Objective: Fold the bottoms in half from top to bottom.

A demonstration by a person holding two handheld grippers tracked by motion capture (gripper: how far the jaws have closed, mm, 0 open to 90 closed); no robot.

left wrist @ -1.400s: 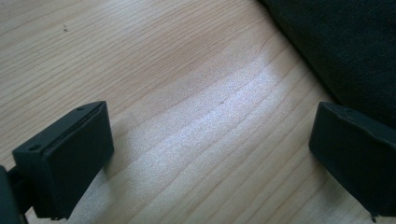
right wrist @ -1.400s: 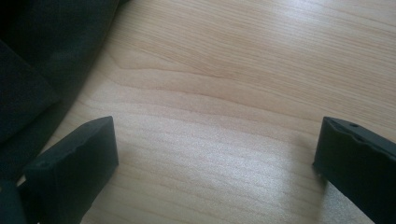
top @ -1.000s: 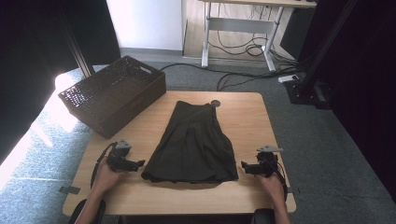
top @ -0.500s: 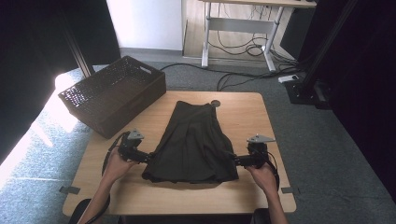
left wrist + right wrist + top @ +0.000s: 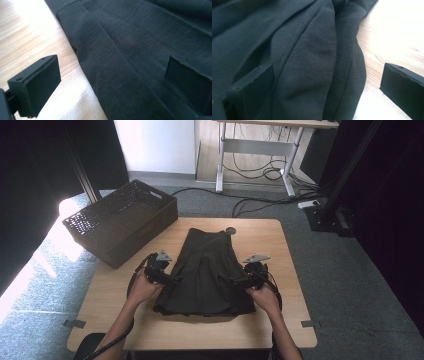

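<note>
While the dark skirt point(image 5: 207, 270) lies flat in the middle of the wooden table point(image 5: 280, 317), waistband at the far end and hem toward us, we have a gripper at each of its long side edges, about halfway down. Our left gripper point(image 5: 169, 280) stands with its jaws wide apart, and they have just been opening; in the left gripper view the skirt's left edge runs between them, one jaw over bare wood and the other over cloth, neither pressing. Our right gripper point(image 5: 239, 281) is likewise spread wide, straddling the right edge in the same way.

To do this step well, we judge both edges should be taken at matching points, so the cloth lifts or folds evenly. We should slide the lower jaw fully under the seam before closing, catching all layers rather than only the top pleat. On the right the fabric bunches into soft ridges, so a deeper bite there seems wise. The woven basket point(image 5: 120, 222) sits at the far left, overhanging the table's corner, well apart from the skirt.
</note>
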